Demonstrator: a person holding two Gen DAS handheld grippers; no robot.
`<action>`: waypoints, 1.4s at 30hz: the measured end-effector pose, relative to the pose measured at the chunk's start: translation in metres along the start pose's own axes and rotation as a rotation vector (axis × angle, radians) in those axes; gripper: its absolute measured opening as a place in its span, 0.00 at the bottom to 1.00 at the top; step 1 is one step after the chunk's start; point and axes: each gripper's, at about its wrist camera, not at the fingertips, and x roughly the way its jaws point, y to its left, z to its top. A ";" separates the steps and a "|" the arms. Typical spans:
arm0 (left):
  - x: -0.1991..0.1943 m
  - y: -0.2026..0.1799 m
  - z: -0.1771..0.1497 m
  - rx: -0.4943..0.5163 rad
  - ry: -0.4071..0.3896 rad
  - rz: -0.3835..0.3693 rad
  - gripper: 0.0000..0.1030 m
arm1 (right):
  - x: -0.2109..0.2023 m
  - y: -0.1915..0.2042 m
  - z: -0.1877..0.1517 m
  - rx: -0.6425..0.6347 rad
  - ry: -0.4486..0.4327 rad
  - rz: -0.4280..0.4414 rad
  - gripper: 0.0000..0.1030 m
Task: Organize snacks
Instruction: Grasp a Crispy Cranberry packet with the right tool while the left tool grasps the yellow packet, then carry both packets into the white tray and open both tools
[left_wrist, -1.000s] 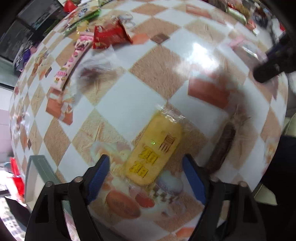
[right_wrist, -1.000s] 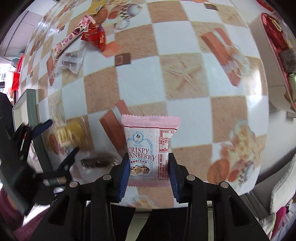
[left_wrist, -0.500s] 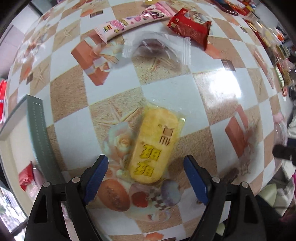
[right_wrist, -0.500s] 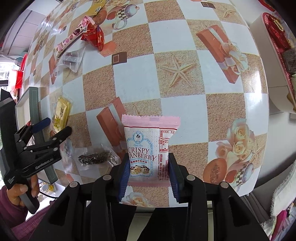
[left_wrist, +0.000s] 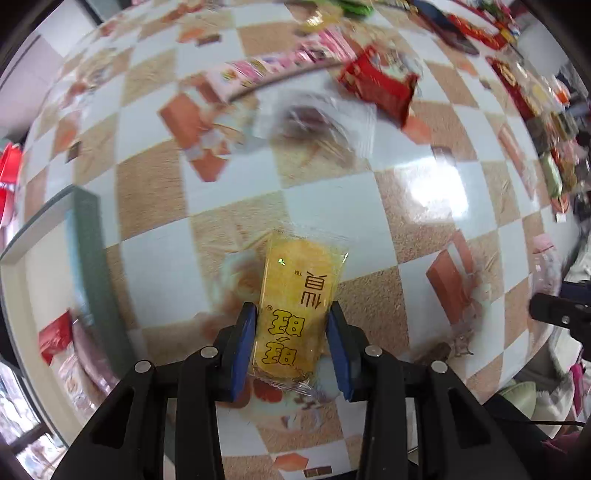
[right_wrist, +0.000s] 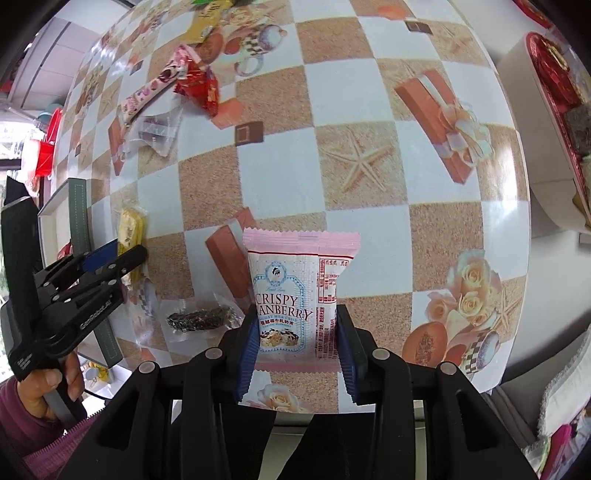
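The task looks partly done: the left gripper pinches the yellow snack pack at 6 o'clock, the right gripper clamps the pink cranberry packet, while the red pack at 11 o'clock waits on the table.

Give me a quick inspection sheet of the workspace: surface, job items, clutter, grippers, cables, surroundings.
Surface: glossy checkered tablecloth printed with starfish and roses.
Job's things: yellow clear-wrapped cracker packet; pink Crispy Cranberry packet; green-edged white box at the table's left edge, snacks inside.
Clutter: red foil packet, long pink candy strip, clear-wrapped dark bar.
Grippers: left gripper shut on the cracker; right gripper shut on the cranberry packet.
Cables: nothing clearly seen.
Surroundings: red tray of snacks on the right.
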 end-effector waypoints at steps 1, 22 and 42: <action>-0.007 0.004 -0.002 -0.013 -0.018 -0.004 0.40 | -0.002 0.003 0.001 -0.012 0.000 -0.002 0.39; -0.088 0.151 -0.129 -0.526 -0.186 0.086 0.40 | 0.005 0.166 0.029 -0.408 0.037 0.011 0.39; -0.062 0.184 -0.158 -0.475 -0.141 0.128 0.60 | 0.000 0.329 0.035 -0.687 0.016 0.047 1.00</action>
